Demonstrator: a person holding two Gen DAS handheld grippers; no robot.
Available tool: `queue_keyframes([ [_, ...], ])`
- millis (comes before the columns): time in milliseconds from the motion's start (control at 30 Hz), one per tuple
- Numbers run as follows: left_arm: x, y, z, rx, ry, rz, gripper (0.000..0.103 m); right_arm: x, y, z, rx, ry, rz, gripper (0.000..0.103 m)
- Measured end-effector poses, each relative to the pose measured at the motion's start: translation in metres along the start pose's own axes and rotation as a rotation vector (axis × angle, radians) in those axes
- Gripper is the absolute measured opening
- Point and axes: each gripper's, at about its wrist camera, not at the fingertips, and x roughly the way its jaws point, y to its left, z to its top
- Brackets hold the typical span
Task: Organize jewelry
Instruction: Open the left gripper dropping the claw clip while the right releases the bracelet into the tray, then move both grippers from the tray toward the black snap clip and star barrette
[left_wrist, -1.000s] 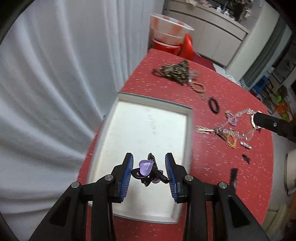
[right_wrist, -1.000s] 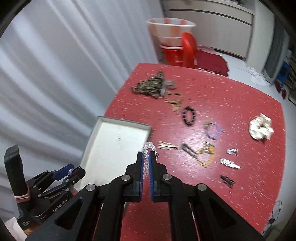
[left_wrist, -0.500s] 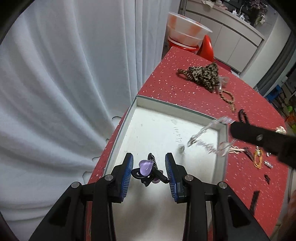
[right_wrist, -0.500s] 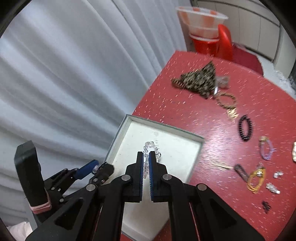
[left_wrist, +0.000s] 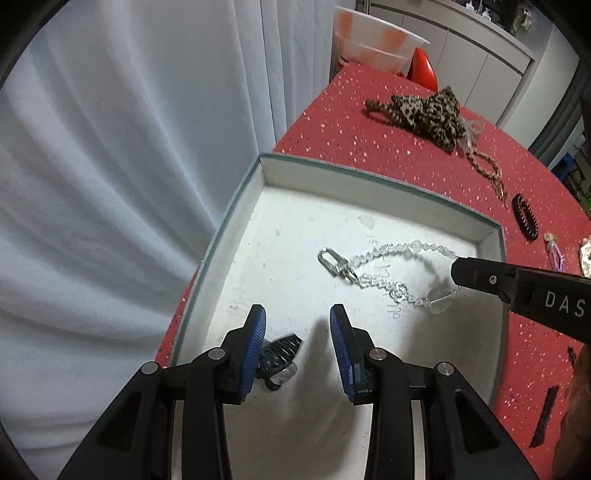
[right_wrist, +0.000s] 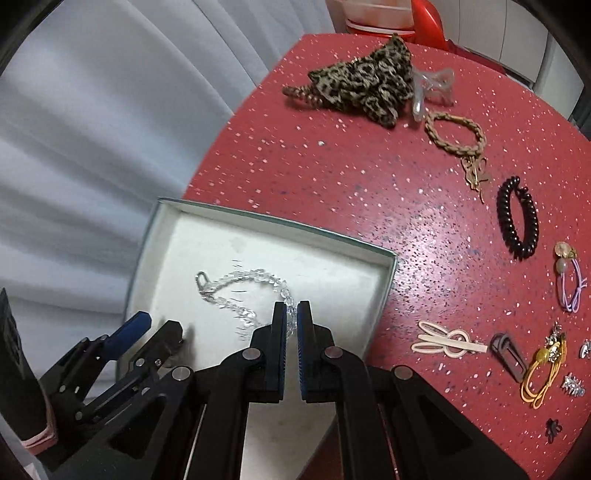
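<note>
Crystal chain (left_wrist: 391, 273) now over the tray (left_wrist: 369, 181), pinched in right jaws; left jaws spread, clip (left_wrist: 279, 356) released.

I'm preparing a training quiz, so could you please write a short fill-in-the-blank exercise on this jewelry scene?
1. The right gripper is shut on the ____ chain.
2. The chain's far end lies inside the white ____.
3. The left gripper has its jaws ____.
4. The black coil bracelet lies on the ____ table.

Missing words: crystal; box; open; red
</note>
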Motion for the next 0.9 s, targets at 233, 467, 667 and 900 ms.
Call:
queue_keyframes([
  [233, 0.001, -0.003, -0.002, 0.009, -0.006, 0.021, 0.064, 0.013, 0.004, 0.002, -0.002, 0.027, -0.02, 0.006],
  [467, -0.002, -0.001, -0.005, 0.006, 0.006, 0.034, 0.094, 0.01, 0.006, 0.001, -0.009, 0.016, -0.029, 0.051],
  [667, -0.015, -0.003, -0.007, 0.022, -0.02, 0.053, 0.103, -0.012, 0.014, -0.001, -0.022, -0.02, -0.04, 0.061],
  [900, -0.035, -0.004, -0.014, 0.022, -0.012, 0.045, 0.103, -0.04, 0.003, -0.013, 0.021, -0.045, -0.047, 0.07],
])
